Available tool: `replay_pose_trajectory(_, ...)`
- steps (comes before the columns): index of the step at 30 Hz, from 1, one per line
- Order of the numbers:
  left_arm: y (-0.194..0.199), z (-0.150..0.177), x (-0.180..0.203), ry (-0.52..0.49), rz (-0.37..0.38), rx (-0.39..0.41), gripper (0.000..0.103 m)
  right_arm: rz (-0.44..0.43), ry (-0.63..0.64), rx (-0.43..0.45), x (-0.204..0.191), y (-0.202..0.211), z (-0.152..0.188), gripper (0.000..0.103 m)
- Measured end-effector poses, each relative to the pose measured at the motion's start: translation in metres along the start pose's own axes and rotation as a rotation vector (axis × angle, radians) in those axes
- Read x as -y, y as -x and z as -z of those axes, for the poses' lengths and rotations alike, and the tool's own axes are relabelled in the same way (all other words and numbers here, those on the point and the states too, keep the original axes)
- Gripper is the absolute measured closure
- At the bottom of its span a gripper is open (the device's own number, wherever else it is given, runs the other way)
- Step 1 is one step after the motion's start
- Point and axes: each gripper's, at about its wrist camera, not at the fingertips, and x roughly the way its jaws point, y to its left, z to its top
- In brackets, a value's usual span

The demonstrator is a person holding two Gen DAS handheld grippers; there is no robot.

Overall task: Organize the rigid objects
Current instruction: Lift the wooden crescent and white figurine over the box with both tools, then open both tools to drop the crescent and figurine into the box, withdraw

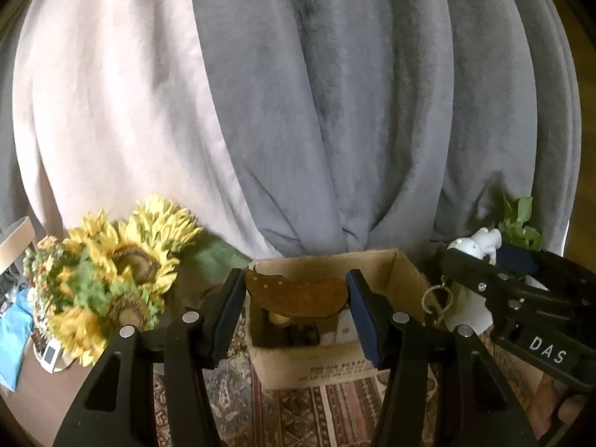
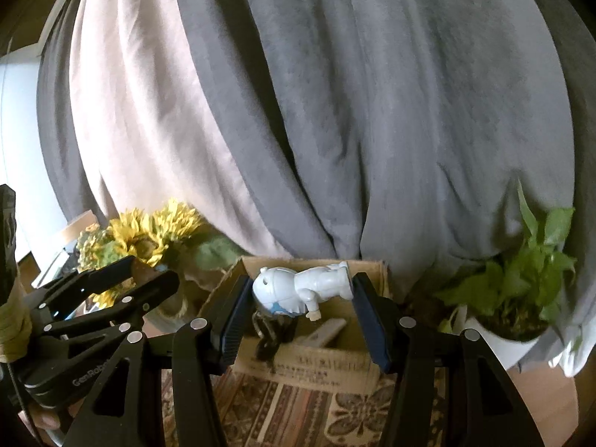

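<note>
My left gripper (image 1: 296, 294) is shut on a flat brown wooden piece (image 1: 298, 296), held sideways between the blue pads above an open cardboard box (image 1: 406, 275). My right gripper (image 2: 298, 294) is shut on a white and blue toy figure (image 2: 301, 287) lying crosswise, with a keyring (image 2: 270, 331) hanging under it. That figure hangs above the same box (image 2: 309, 365), which has a few small items inside. In the left wrist view the right gripper (image 1: 480, 251) shows at the right with the white figure (image 1: 478, 242). In the right wrist view the left gripper (image 2: 143, 266) appears at the left.
The box stands on a patterned rug (image 1: 316, 413). A bunch of sunflowers (image 1: 123, 260) stands left of it, a potted green plant (image 2: 521, 279) in a white pot to the right. Grey and cream curtains (image 1: 335, 111) hang behind. Clutter lies at far left (image 1: 22, 316).
</note>
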Motion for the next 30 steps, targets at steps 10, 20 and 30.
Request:
replay_pose_trajectory(10, -0.057, -0.020, 0.000, -0.024, 0.006, -0.101, 0.048, 0.013, -0.004, -0.100, 0.014, -0.047, -0.019, 0.047)
replay_pose_trajectory(20, -0.117, -0.018, -0.001, -0.042, 0.004, -0.209, 0.048, 0.013, 0.008, -0.254, 0.026, -0.107, -0.018, 0.047)
replay_pose_trajectory(30, -0.162, -0.006, 0.002, -0.041, 0.032, -0.349, 0.048, 0.029, 0.047, -0.401, 0.030, -0.155, -0.004, 0.047)
